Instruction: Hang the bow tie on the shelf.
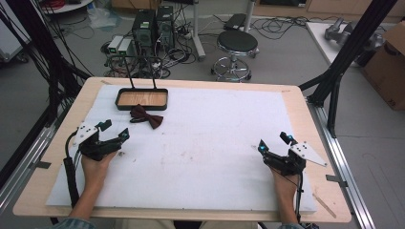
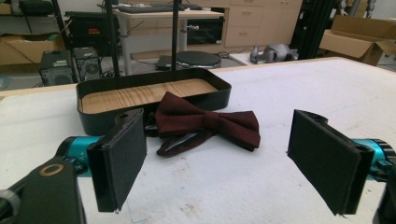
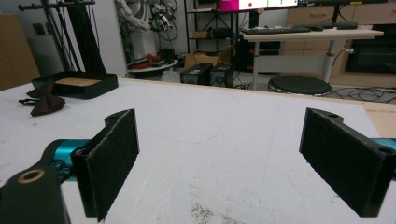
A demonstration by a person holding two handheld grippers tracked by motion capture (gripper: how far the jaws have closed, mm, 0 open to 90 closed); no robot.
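Note:
A dark red bow tie (image 1: 145,116) lies on the white mat just in front of a shallow black tray (image 1: 142,92) with a wooden floor. In the left gripper view the bow tie (image 2: 205,123) sits ahead of the open jaws, its strap curled under it, with the tray (image 2: 93,119) behind. My left gripper (image 1: 113,130) rests at the left of the mat, open and empty, a short way below-left of the bow tie. My right gripper (image 1: 274,142) is open and empty at the right side. The right gripper view shows the bow tie (image 3: 44,103) far off to its left.
The white foam mat (image 1: 205,143) covers most of the wooden table (image 1: 296,93). Two thin black posts (image 1: 130,71) rise from the tray's back. A stool (image 1: 237,45), computers and cables stand on the floor beyond the table.

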